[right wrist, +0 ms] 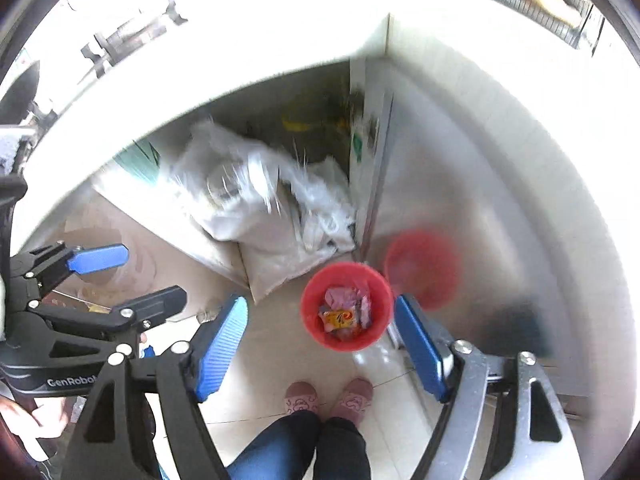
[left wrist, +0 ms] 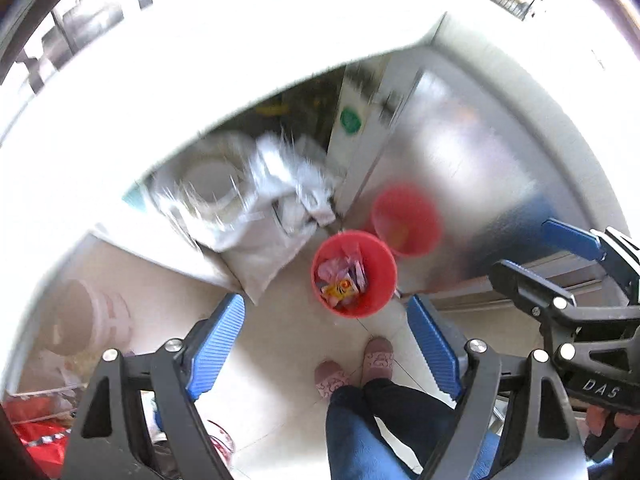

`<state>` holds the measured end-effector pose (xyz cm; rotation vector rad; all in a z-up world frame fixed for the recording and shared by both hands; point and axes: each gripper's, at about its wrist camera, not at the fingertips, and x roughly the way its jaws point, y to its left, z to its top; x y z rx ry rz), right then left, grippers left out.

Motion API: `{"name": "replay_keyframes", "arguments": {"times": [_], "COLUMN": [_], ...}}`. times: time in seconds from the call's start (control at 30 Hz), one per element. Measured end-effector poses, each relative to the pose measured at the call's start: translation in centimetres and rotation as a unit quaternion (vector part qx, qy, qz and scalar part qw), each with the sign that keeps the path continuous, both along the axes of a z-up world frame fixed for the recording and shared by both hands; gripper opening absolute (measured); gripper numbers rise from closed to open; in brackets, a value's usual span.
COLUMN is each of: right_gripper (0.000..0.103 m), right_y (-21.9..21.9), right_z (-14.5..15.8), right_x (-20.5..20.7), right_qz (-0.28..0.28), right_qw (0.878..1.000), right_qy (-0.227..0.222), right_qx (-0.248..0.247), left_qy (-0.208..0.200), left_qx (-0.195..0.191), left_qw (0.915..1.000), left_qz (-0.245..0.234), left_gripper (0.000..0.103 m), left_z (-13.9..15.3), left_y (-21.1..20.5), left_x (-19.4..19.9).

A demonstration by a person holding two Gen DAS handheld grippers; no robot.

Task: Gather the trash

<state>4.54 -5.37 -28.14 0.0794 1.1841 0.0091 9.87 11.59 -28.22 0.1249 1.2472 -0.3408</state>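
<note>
A red bin (left wrist: 354,273) stands on the tiled floor below me, with pink, orange and other wrappers (left wrist: 341,276) inside it. It also shows in the right wrist view (right wrist: 346,306), with its wrappers (right wrist: 344,312). My left gripper (left wrist: 326,318) is open and empty, high above the floor just in front of the bin. My right gripper (right wrist: 320,324) is open and empty, high above the bin. Each gripper shows in the other's view: the right one (left wrist: 560,248) at the right edge, the left one (right wrist: 132,276) at the left edge, both open.
A white sack and crumpled plastic (left wrist: 272,208) lie under a white counter (left wrist: 200,80) behind the bin. A shiny metal cabinet (left wrist: 472,184) at the right reflects the bin. The person's pink slippers (left wrist: 356,364) and jeans stand in front. A pale bucket (left wrist: 92,320) is at the left.
</note>
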Motion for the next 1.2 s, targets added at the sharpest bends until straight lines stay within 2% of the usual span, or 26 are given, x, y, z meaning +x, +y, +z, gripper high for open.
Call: {"name": "replay_keyframes", "arguments": {"times": [0.17,0.27,0.43,0.6,0.8,0.87,0.9,0.93,1.2], "right_gripper": [0.076,0.076,0.076,0.076,0.079,0.082,0.084,0.085,0.096], "right_y": [-0.6,-0.8,-1.3,-1.7,-1.9,-1.9,-2.0,-2.1,-2.8], "right_z": [6.6,9.8,14.3,17.5,20.9,22.1,22.4,22.7,23.6], "right_x": [-0.7,-1.4,-2.8,-4.7,-8.3,-10.2,-11.1,-11.9,-19.3], "right_qz": [-0.008,-0.007,-0.016,-0.013,-0.007,-0.006,-0.006,-0.005,0.003], "right_qw": [0.998,0.996,0.992,0.988,0.981,0.977,0.975,0.973,0.971], "right_qy": [-0.055,-0.083,-0.119,-0.146,-0.185,-0.204,-0.213,-0.219,-0.228], "right_qx": [-0.030,-0.043,-0.041,-0.047,-0.050,-0.058,-0.063,-0.068,-0.076], "left_qy": [-0.060,-0.072,-0.103,-0.144,-0.185,-0.201,-0.206,-0.209,-0.217], "left_qx": [0.009,-0.009,-0.031,-0.029,-0.026,-0.021,-0.015,-0.012,-0.014], "left_qw": [0.9981,0.9974,0.9942,0.9891,0.9823,0.9791,0.9782,0.9775,0.9748], "left_qz": [-0.008,-0.002,-0.004,0.002,0.012,0.020,0.026,0.030,0.051], "left_gripper": [0.083,0.083,0.083,0.086,0.088,0.093,0.101,0.103,0.103], "left_z": [6.7,9.9,14.7,19.0,22.9,24.0,24.4,24.8,26.0], "left_y": [-0.7,-0.8,-0.9,-1.5,-2.4,-2.7,-2.8,-2.9,-4.5], "left_x": [-0.7,-1.2,-2.7,-4.9,-9.8,-11.9,-13.1,-14.2,-23.5]}}
